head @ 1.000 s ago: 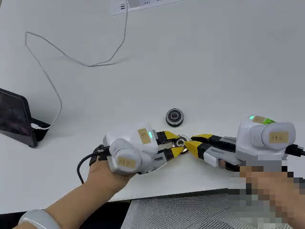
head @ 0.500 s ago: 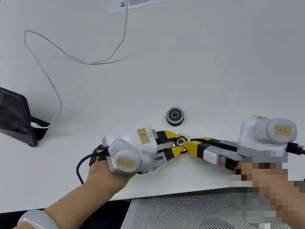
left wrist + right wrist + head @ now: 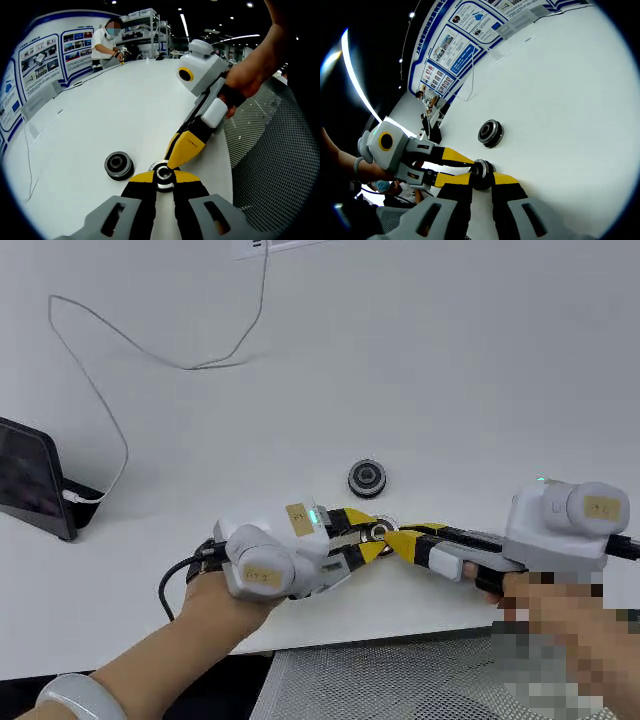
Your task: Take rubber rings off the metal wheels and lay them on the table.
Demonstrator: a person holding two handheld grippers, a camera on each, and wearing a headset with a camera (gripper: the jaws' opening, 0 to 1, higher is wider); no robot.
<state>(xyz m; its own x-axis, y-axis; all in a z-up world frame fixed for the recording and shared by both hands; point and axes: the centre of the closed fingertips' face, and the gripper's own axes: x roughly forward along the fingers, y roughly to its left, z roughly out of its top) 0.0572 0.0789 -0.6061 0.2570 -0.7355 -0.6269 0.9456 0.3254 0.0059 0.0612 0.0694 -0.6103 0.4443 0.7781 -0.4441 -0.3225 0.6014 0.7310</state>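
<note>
Step in hand: stripping the ring from the first wheel, both grippers working the same piece. The left gripper (image 3: pixel 162 180) is clenching the held wheel (image 3: pixel 163 171) between its yellow tips, right at the jaw ends. The right gripper (image 3: pixel 482 180) is meeting it nose to nose from the opposite side, and its jaws are also pinching shut on that wheel's rim. It is probably biting the rubber ring, but ring and metal are too small to separate here. The held wheel is sitting between all four tips, just above or on the table (image 3: pixel 450 360); which, I cannot tell.

The second wheel (image 3: pixel 367 478) is lying flat on the table ahead of the left jaws, near but apart, with its dark ring on.

Judged progress: early, no loose ring is lying on the table. The next move is calling for the left jaws holding firm while the right ones peel the ring off sideways, then laying it down beside the jaws. A slip off the thin rim is the risk.

Writing: the tan labels (image 3: pixel 299 523) on the gripper bodies are carrying marks too small to read. The wall posters (image 3: pixel 462 47) are showing blue panels and text, unreadable. No brand is legible.
</note>
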